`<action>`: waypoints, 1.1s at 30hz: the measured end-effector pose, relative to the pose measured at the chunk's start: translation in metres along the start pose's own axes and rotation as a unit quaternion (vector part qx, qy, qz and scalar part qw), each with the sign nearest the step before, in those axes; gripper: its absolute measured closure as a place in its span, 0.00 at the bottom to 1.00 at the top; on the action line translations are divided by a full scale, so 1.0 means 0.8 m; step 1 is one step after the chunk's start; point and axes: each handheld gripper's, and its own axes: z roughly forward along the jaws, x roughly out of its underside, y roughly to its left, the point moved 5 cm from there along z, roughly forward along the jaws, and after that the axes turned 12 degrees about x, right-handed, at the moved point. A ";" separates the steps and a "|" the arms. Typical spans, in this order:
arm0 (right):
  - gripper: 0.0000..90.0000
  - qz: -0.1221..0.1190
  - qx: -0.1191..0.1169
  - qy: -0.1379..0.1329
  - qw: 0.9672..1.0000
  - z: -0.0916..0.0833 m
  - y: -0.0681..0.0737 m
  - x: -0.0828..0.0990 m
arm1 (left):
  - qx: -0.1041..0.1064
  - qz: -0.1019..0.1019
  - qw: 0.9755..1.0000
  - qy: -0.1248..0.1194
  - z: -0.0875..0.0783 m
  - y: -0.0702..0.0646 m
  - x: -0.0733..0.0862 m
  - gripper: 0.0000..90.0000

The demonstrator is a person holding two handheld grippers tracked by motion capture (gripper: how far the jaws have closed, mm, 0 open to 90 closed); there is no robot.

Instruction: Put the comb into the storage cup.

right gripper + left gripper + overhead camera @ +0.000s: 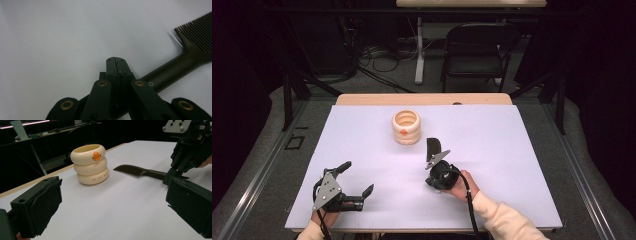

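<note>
A cream cup shaped like stacked rings, with an orange duck bill on its top ring, stands upright at the table's far middle. A black comb lies just right of it, teeth end toward the cup. My right gripper is shut on the comb's handle; its jaws meet tip to tip over it. In the left gripper view the comb sticks out level from the right gripper, low over the sheet. My left gripper is wide open near the front left, nothing between its pads.
A white sheet covers the table, with a wooden edge at the far side. Beyond it stand a black folding chair, a table leg and floor cables. A dark mark sits at the far edge.
</note>
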 end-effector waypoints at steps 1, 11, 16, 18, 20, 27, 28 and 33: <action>1.00 0.000 0.001 0.000 1.000 -0.001 -0.001 0.001 | 0.000 0.000 1.000 0.000 0.000 0.000 0.000 0.00; 1.00 0.004 0.008 0.006 1.000 -0.011 -0.008 0.013 | 0.000 0.000 1.000 0.000 0.000 0.000 0.000 0.00; 1.00 0.011 0.016 0.006 1.000 -0.018 -0.015 0.020 | 0.000 0.000 1.000 0.000 0.001 0.000 0.000 0.00; 1.00 0.015 0.019 0.005 1.000 -0.021 -0.019 0.023 | 0.000 0.000 1.000 0.000 0.001 0.000 0.000 0.00; 1.00 0.017 0.023 0.005 1.000 -0.024 -0.023 0.026 | 0.000 0.000 1.000 0.000 0.001 0.000 0.000 0.00; 1.00 0.022 0.037 0.014 0.999 -0.027 -0.031 0.036 | 0.000 0.001 1.000 0.001 0.001 0.000 0.000 0.00; 1.00 0.020 0.037 0.011 0.999 -0.027 -0.033 0.036 | 0.000 0.001 1.000 0.001 0.001 0.000 0.000 0.00; 1.00 0.022 0.043 0.012 0.999 -0.029 -0.039 0.039 | 0.001 0.001 1.000 0.000 0.001 0.000 0.000 0.00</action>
